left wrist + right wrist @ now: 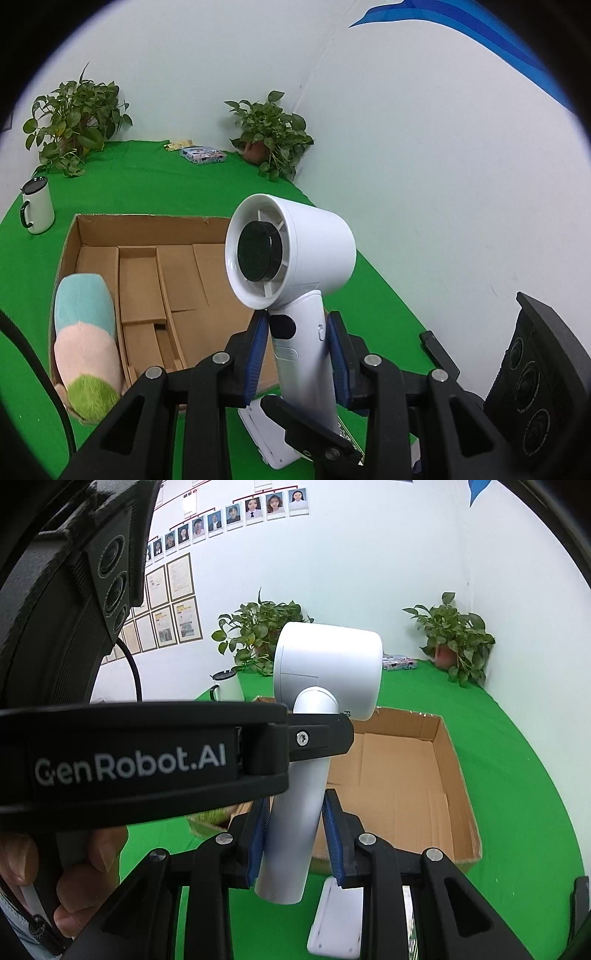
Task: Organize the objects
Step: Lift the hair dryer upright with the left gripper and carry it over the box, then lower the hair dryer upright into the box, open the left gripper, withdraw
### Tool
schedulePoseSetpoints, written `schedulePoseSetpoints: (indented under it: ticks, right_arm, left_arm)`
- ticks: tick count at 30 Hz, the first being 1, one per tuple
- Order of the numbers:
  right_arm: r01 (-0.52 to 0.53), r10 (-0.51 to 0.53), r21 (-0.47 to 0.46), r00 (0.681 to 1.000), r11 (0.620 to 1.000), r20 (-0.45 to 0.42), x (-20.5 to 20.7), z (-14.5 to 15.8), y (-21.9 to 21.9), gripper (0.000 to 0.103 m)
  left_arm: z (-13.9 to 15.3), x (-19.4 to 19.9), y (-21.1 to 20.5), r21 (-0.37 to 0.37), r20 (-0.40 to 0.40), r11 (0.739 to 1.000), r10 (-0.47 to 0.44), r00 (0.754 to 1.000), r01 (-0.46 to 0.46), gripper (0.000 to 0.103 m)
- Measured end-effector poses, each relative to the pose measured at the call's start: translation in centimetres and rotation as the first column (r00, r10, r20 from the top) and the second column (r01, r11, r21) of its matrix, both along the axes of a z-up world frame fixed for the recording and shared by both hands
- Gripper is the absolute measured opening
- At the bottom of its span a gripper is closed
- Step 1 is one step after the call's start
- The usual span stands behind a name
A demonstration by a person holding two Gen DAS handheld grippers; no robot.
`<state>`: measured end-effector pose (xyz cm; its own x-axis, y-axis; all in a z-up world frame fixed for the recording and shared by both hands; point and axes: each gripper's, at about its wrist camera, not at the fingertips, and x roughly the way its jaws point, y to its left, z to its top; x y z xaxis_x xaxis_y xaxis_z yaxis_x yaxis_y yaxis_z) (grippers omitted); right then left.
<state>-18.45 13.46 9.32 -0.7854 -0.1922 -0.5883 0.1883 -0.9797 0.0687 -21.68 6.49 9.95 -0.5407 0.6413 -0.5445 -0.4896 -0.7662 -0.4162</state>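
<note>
A white handheld fan (291, 258) is held upright above the near edge of an open cardboard box (155, 280). My left gripper (297, 339) is shut on its handle just below the round head. My right gripper (295, 834) has its blue pads against the lower handle of the fan (325, 672), lightly or nearly touching. The left gripper's black body (147, 757) crosses the right wrist view, a hand under it. A plush toy (86, 339) in blue, pink and green lies in the box's left end. The box (406, 771) is otherwise bare.
A white mug (37, 206) with a dark lid stands left of the box. Two potted plants (77, 118) (269, 133) stand at the back wall, a small patterned box (203, 154) between them. A flat white object (336, 919) lies on the green cloth (351, 306) below the grippers.
</note>
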Motion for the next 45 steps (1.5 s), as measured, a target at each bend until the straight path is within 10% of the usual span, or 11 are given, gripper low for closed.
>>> schedulePoseSetpoints:
  ticks: [14,32,45]
  right_arm:
    - [-0.039,0.053,-0.079,0.983,0.996,0.179,-11.1,-3.4,1.4,0.027]
    - [-0.002,0.105,-0.236,0.899,0.972,0.425,-16.8,-18.6,5.8,0.027]
    - [0.012,0.130,-0.321,0.900,0.947,0.417,-15.1,-18.1,5.9,0.031]
  left_arm:
    - [-5.1,-8.5,1.6,-0.045,0.164,0.999,0.025,0.986,-0.018,0.031]
    - [-16.5,-13.5,2.7,-0.169,0.410,0.985,0.104,0.906,-0.037,0.031]
    - [-12.4,-11.5,0.4,-0.175,0.346,0.980,0.151,0.926,-0.094,0.033]
